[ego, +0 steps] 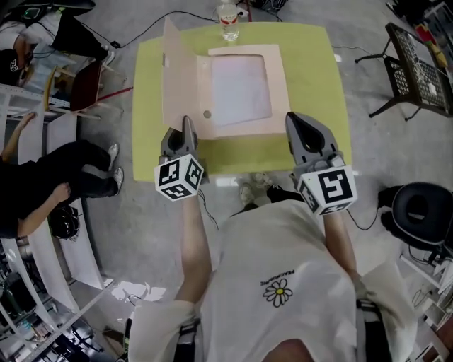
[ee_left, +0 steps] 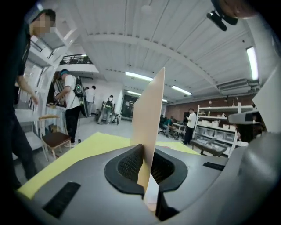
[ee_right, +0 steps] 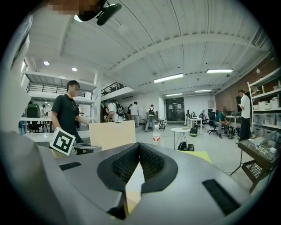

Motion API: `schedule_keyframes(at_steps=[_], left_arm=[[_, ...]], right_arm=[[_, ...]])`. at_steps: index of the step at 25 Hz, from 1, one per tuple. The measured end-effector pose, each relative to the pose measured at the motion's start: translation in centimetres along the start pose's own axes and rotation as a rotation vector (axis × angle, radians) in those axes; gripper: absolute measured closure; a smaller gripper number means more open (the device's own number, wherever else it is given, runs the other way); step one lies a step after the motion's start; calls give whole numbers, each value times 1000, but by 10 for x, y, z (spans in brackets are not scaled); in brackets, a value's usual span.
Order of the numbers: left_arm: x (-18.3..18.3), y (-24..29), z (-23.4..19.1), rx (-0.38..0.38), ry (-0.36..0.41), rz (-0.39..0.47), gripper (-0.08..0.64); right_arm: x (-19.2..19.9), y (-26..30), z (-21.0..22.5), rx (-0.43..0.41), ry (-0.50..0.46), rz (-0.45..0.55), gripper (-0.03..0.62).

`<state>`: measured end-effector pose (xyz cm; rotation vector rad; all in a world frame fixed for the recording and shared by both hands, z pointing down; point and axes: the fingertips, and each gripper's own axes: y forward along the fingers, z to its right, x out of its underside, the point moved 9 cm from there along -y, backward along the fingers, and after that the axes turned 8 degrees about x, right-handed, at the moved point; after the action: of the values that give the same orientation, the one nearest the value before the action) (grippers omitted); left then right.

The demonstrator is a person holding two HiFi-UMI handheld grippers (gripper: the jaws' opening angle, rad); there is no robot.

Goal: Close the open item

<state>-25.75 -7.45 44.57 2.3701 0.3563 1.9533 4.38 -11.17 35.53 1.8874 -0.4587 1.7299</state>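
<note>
Setup: pink-beige folder (ego: 241, 92) lies flat on yellow-green table (ego: 315, 63), about centre, w/ its cover (ego: 177, 78) raised at the left side, roughly upright. Water bottle (ego: 228, 21) at far edge, just beyond folder, not touching it.

L gripper (ego: 187, 126): clamped on near edge of the cover. The left gripper view shows the panel (ee_left: 149, 114) running straight up between the two pads, held edge-on.

R gripper (ego: 296, 120): at folder's near-right corner. In the right gripper view the tips (ee_right: 138, 149) are drawn together; only a pale sliver shows thru the gap behind them. Can't tell whether they nip the base's edge or merely rest beside it.

Step in hand (judged): cover gripped, mid-swing position, closing not yet done; folder is open approx a quarter turn short of shut.

Next move calls for: L gripper to carry cover rightward & down in an arc about the left hinge, wrist rolling w/ the panel so the thin board doesn't bend or slip out. R gripper to steady the base vs sliding, then clear the corner before the cover lands.
</note>
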Motion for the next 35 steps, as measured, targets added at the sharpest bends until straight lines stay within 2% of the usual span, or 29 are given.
schedule_keyframes(at_steps=[4,8,14,16,18,22,26,30,35], left_arm=[[4,11,30,32,146,-52,531],[1,25,55,66,244,-102,531],[14,46,95,196,445,-254,517],[23,53,107,210,475,-282,517],[30,57,113,229,489,-316,517],[41,65,127,293,632,-408,514],[56,76,139,333,714,-474,509],[66,85,151,375,860,-573,508],[73,93,156,432,972,-677,509]], right_arm=[[14,-5,13,22,5,-22,581],[34,-7,23,37,-9,-82,581],[51,-9,23,33,-12,-138,581],[55,-9,25,29,-25,-151,581],[57,-11,24,35,-32,-160,581],[60,-15,21,41,-25,-181,581],[66,-17,24,55,-19,-195,581],[66,-19,25,69,-15,-201,581],[65,-16,28,78,-10,-193,581]])
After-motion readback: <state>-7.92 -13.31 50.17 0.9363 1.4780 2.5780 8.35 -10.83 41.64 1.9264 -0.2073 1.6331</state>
